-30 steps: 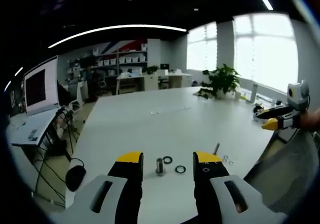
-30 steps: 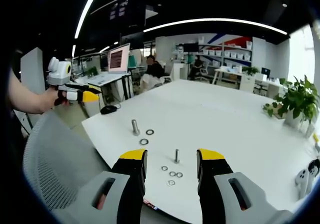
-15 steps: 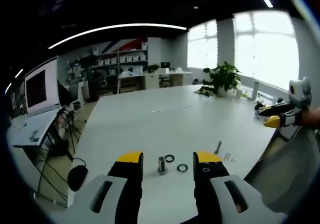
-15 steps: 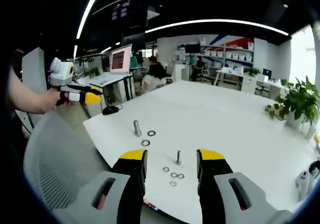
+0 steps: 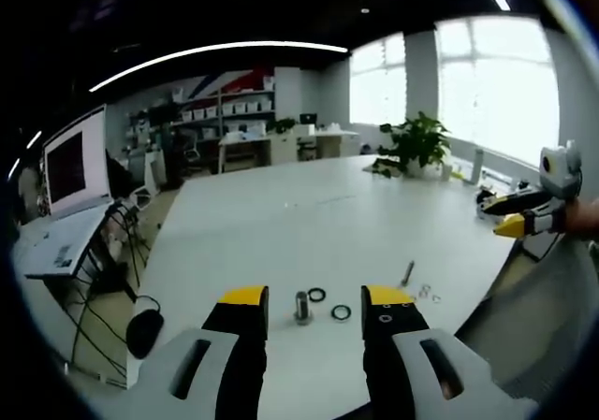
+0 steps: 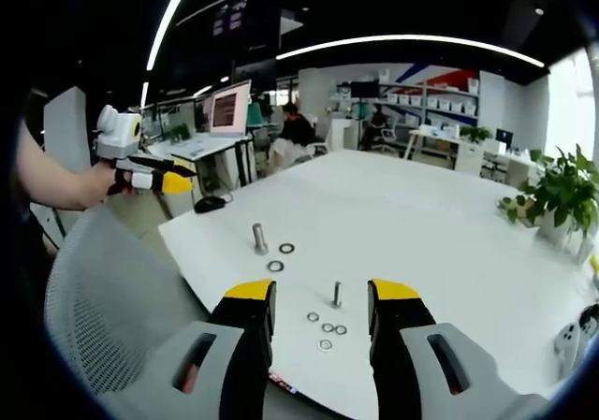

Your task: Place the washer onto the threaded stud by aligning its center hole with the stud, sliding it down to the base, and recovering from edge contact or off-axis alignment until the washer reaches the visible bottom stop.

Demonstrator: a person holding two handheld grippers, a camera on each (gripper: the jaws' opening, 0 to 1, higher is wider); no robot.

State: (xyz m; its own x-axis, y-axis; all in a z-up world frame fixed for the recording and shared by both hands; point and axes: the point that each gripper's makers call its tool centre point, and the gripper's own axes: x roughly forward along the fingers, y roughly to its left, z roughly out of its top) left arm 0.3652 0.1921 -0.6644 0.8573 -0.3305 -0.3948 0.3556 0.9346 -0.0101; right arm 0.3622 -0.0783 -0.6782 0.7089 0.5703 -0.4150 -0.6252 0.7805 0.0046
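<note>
Hardware is lying loose near the edge of the wide white tabletop [image 6: 440, 214], none of it being held. In the right gripper view, the right tool [image 6: 320, 298], grey with yellow-tipped black jaws, is hovering above the tabletop edge with its jaws standing apart and nothing between them. Between the jaws, a thin upright threaded metal stud [image 6: 336, 295] is standing on the tabletop, and four small silver metal washers [image 6: 328, 328] are lying flat just beside its base, on the side nearer the camera, not yet on the stud. Farther off to the left, a thick grey metal bolt [image 6: 260, 238] is standing upright with two dark ring washers [image 6: 281, 256] lying near it. At the left of this view, the left tool [image 6: 173, 179] is being held in a person's hand [image 6: 110, 182] over a grey mesh chair back [image 6: 103, 298].

In the left gripper view, the left tool's jaws are also standing apart and empty, with the thick bolt [image 5: 301, 306] and the two dark rings [image 5: 328, 304] lying between them; the thin stud [image 5: 407, 272] and the small washers [image 5: 428, 294] are sitting to the right. The right tool [image 5: 510, 222] is showing at the right edge, and a green potted plant [image 5: 412, 145] is standing at the far side of the tabletop [image 5: 281, 224].
</note>
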